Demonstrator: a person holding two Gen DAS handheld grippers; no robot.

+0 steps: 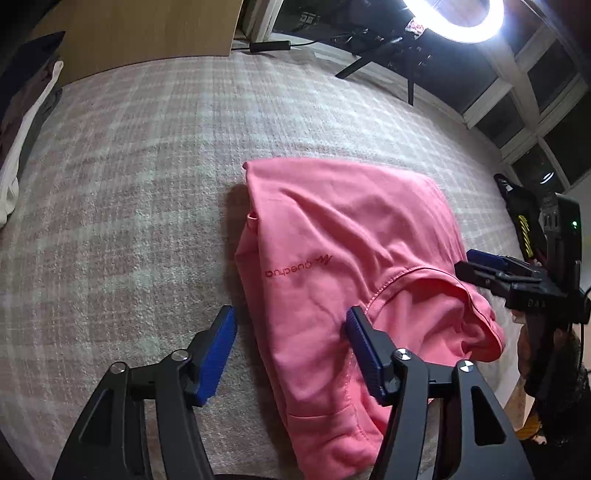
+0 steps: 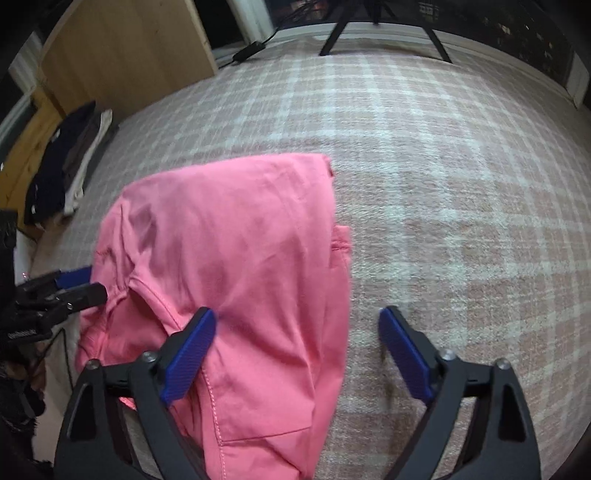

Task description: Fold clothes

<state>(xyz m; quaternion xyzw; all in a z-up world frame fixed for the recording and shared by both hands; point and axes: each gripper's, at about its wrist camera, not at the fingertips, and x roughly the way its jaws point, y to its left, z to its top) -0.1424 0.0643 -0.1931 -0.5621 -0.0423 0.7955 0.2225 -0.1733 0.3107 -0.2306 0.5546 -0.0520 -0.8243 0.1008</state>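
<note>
Nearest to me, my left gripper [image 1: 290, 334] stands with its blue pads apart: the left pad [image 1: 216, 354] hangs over the checked blanket [image 1: 129, 192], the other sits over the pink hoodie [image 1: 343, 251], and nothing is pinched between them. My right gripper [image 2: 297, 338] is spread wide too, one pad [image 2: 190, 354] over the hoodie [image 2: 229, 251] and the other [image 2: 404, 354] over bare blanket [image 2: 461, 206]; I see no cloth clamped there either. The hoodie lies folded into a rough block on the blanket, between the two grippers, with its hood bunched toward the near edge and a pocket seam showing close to the camera. In the left wrist view I can read a darker print across the chest, upside down to me: "quechua" beside a small mountain-like logo. In that same view the right gripper [image 1: 491, 269] shows at the right edge, just beside the hood; its body carries raised letters that I can only partly read, something like "DA". In the right wrist view the left gripper [image 2: 74, 284] shows at the left edge, with small white lettering too blurred for me to make out. Farther off, a stack of dark and pale clothes [image 2: 70, 170] lies at the blanket's left border, by a wooden panel [image 2: 122, 51]. Beyond that are black tripod legs [image 2: 336, 33] and, in the left wrist view, a lit ring light [image 1: 454, 18].
</note>
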